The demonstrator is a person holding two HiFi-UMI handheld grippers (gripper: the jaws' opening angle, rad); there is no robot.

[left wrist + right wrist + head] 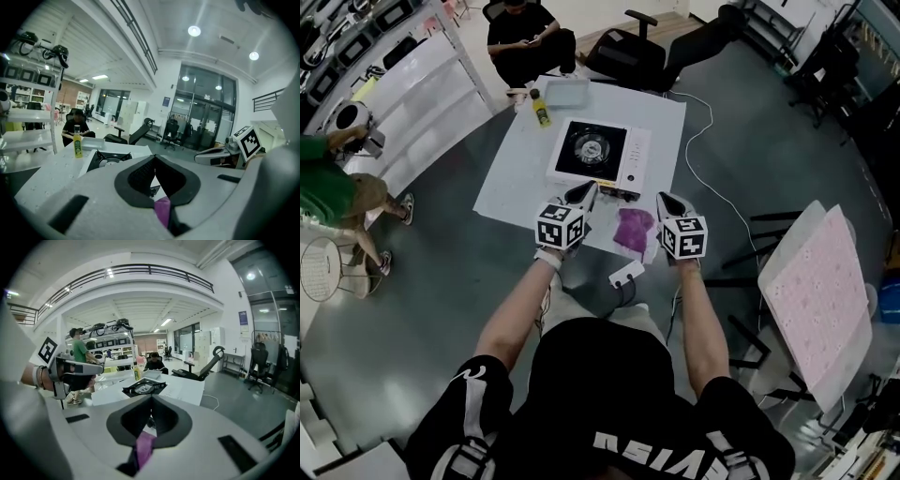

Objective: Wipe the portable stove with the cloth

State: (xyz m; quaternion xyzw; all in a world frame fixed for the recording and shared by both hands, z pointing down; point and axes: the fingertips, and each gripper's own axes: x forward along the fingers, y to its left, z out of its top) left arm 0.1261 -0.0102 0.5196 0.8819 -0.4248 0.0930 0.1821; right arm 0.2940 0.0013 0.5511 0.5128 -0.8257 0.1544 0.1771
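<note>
Though a strip of purple shows in the slot behind each pair of tips, neither gripper holds anything. The left gripper [154,157] and the right gripper [151,397] both have their jaws pressed fully together. The head view shows the purple cloth [633,231] lying below and between the two pairs of jaws, on the white table [516,187] close to its near edge. Closed jaws coming down on it would, I judge, shove it rather than catch it, perhaps over that edge. It looks a small, limp, crumpled heap, more bunched than spread. Directly ahead of the left jaws, and ahead and to the left of the right ones, sits the portable gas stove [600,153]. A bunched cloth could snag on its raised pan supports and drag so light a unit across the table. It has a white body, a black top with a round burner in the middle, and a pale strip along the side toward the right jaws. Whether that top is clean or soiled is too small to tell, so the scene suits a cloth waiting to be picked up as well as one laid down after wiping. Farther beyond the jaws, a wide sweep could tip the yellow bottle [541,112] standing beside the clear tray [566,92].
</note>
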